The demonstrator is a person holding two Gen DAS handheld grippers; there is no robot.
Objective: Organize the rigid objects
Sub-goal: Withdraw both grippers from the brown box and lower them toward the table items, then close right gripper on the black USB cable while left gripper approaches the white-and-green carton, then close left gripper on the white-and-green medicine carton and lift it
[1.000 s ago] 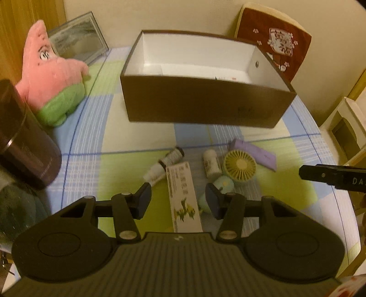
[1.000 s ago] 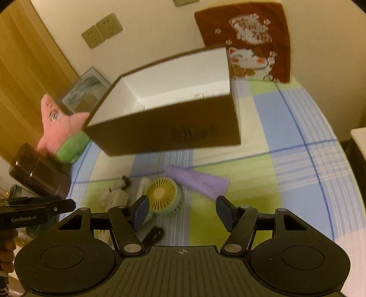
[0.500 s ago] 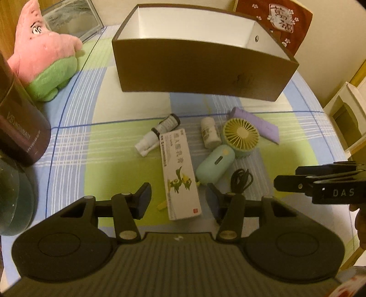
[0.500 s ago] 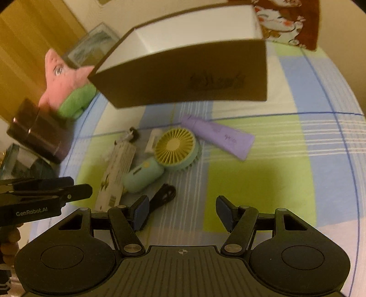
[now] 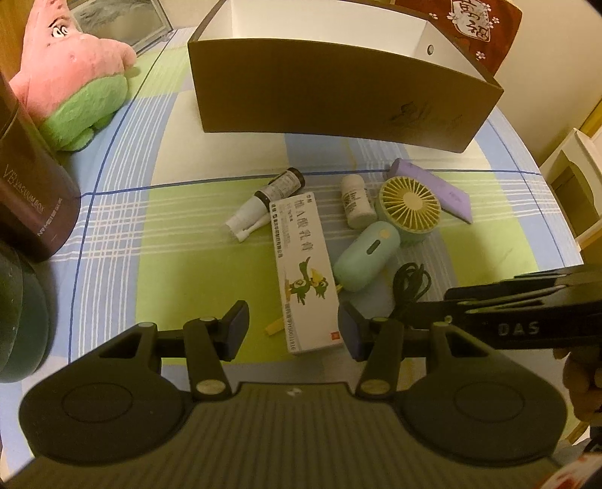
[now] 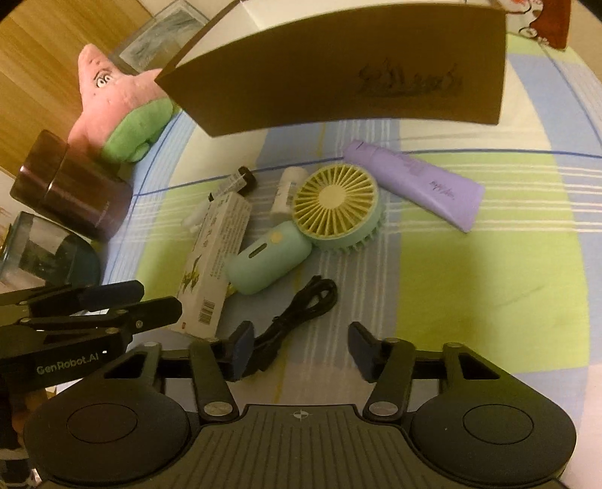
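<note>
Several small items lie on the checked cloth before a brown box [image 5: 338, 94] with a white inside. They include a white medicine carton [image 5: 303, 271], a mint hand fan [image 5: 408, 205], a purple tube [image 5: 447, 190], a white bottle [image 5: 353, 203], a dark spray bottle [image 5: 276, 190] and a coiled black cable [image 6: 301, 304]. My left gripper [image 5: 293, 323] hangs open over the carton's near end. My right gripper [image 6: 301, 340] is closing. The cable's near end lies just inside its left finger, and the pads press on nothing. Each gripper shows in the other's view, the left gripper [image 6: 158, 299] and the right gripper [image 5: 457, 297].
A pink starfish plush [image 5: 71, 75] and a picture frame [image 5: 120, 22] sit at the back left. A dark canister [image 5: 30, 195] and a glass jar [image 6: 41, 248] stand at the left edge. A red cat-print cloth [image 5: 474, 26] leans behind the box.
Both grippers have sunk toward the items, which now look larger and closer. The right gripper has tipped down over the black cable and its jaws have narrowed a little.
</note>
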